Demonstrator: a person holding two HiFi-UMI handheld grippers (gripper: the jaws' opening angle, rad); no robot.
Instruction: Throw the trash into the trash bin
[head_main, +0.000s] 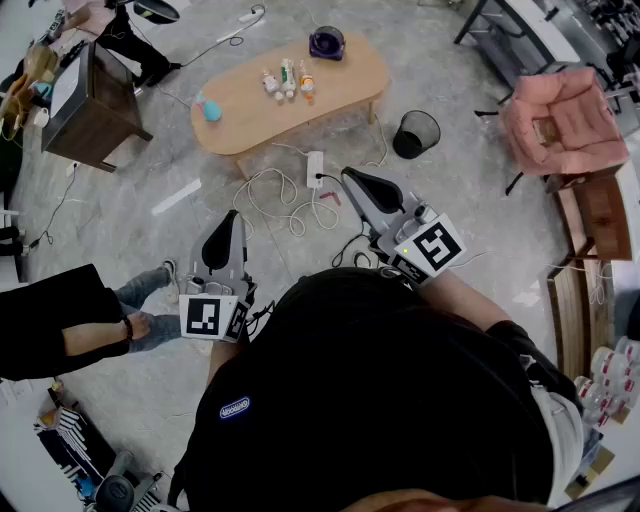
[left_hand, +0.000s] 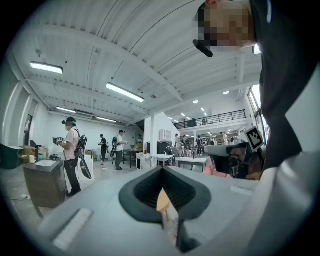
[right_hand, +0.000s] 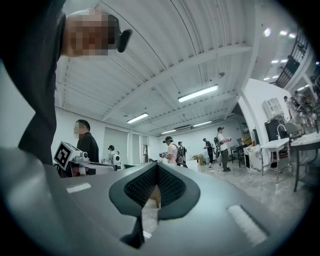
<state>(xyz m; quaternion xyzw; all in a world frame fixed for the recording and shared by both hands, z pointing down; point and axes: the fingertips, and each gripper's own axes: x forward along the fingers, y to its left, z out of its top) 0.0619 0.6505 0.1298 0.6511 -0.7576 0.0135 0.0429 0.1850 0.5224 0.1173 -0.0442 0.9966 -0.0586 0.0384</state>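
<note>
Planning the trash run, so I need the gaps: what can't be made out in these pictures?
Small bottles on the light wooden bean-shaped table: head view, too small to tell full from empty.
Black mesh trash bin: head view, its inside too dark and small to see.
Dark purple round container: head view, contents too small.
Both gripper views: table and bin lie outside the frame.

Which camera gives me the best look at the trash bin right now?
The head view: the black mesh trash bin stands in full sight, just right of the wooden table. Neither gripper view shows it; both look level across the room.
</note>
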